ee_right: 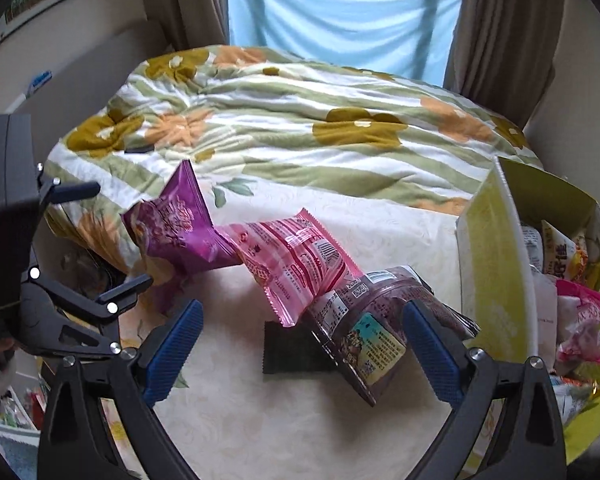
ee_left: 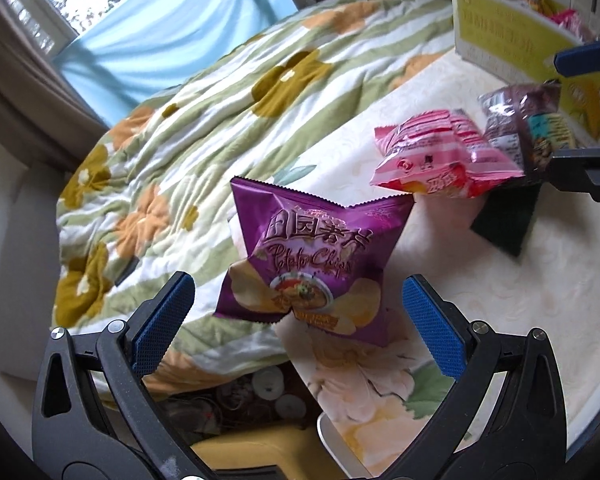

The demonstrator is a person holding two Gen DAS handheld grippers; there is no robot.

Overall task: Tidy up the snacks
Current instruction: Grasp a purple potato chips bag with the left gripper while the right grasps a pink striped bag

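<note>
A purple potato chips bag (ee_left: 308,256) lies on the cream bedsheet just ahead of my open left gripper (ee_left: 297,320); it also shows in the right wrist view (ee_right: 175,232). A pink snack bag (ee_left: 436,152) (ee_right: 295,260) lies beside it. A dark maroon snack bag (ee_right: 376,328) (ee_left: 520,120) lies between the wide-open jaws of my right gripper (ee_right: 302,346), partly over a dark green flat packet (ee_right: 291,352) (ee_left: 508,220). A yellow-green cardboard box (ee_right: 496,264) (ee_left: 500,36) on the right holds several snack packs.
A rumpled flowered quilt (ee_right: 300,128) covers the far half of the bed. Blue curtain (ee_right: 340,12) and brown drapes stand behind. The left gripper's body (ee_right: 39,280) is at the left edge of the right wrist view. Clutter lies on the floor below the bed edge (ee_left: 259,396).
</note>
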